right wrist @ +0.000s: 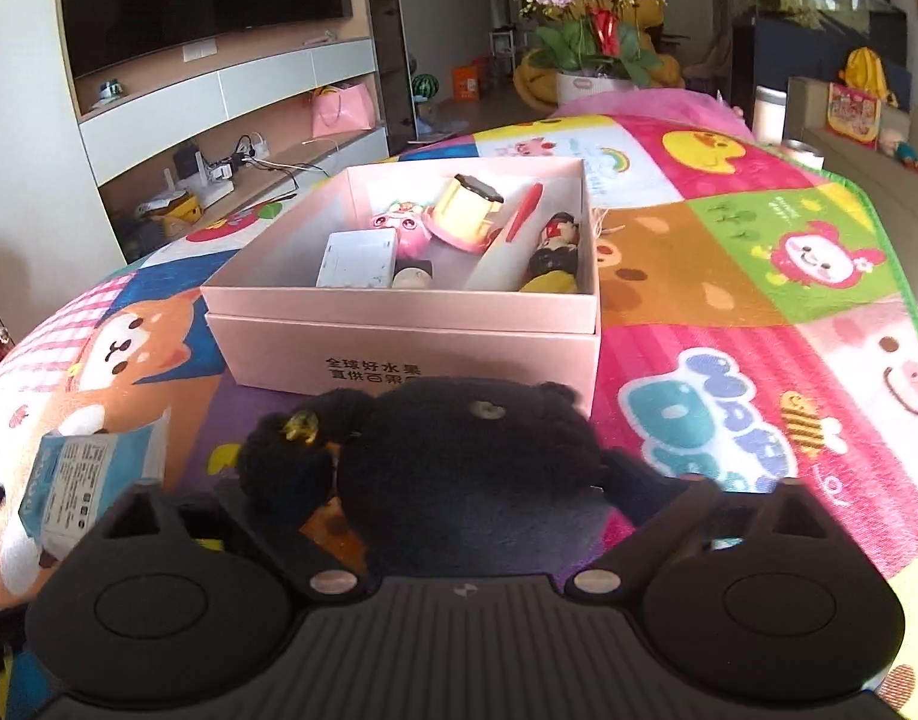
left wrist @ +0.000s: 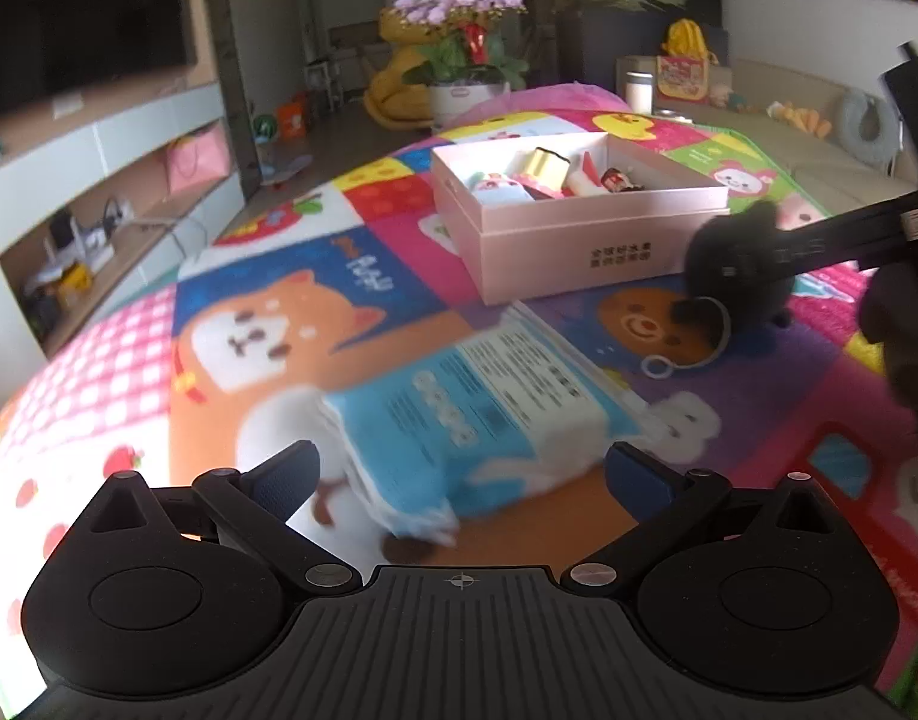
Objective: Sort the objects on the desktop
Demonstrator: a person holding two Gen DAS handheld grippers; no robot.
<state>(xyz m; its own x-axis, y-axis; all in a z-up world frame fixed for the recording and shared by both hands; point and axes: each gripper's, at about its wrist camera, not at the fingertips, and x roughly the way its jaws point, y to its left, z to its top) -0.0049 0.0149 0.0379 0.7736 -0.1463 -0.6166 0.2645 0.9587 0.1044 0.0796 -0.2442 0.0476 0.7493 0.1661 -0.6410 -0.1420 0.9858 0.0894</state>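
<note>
- Two grippers are working over a counter [right wrist: 729, 276] covered by a bright cartoon-printed play mat, where loose things are being gathered into one pink box [right wrist: 411, 354] lying toward the far middle
- Right gripper [right wrist: 465, 480] is carrying a black plush toy [right wrist: 459, 468] just in front of the box's near wall; its fingers are standing fairly wide, one on each flank of the toy, and the soft pile is bulging between them, so I judge they are gripping it
- Left gripper [left wrist: 459, 474] is hanging with its fingers spread wide on either side of a blue-and-white tissue pack [left wrist: 477, 420]; the pads are not pressing it, and the pack is lying tilted on the mat, blurred
- Judging by the layout, the pack is the next item for the left side, while the plush is being taken toward the box
- Inside the box, a white carton [right wrist: 357, 258], a pink toy [right wrist: 405, 228], a yellow lantern-shaped toy [right wrist: 465, 204], a red-and-white pen-like stick [right wrist: 507, 240] and a small doll figure [right wrist: 555, 252] are lying loosely, hard and glossy
- Box walls are looking like matte stiff card, square-cornered, with dark print on the near face
- Plush is fuzzy and rounded, with a pale cord loop [left wrist: 687, 354] dangling from it in the left view
- Tissue pack is looking crinkly and pillow-shaped
</note>
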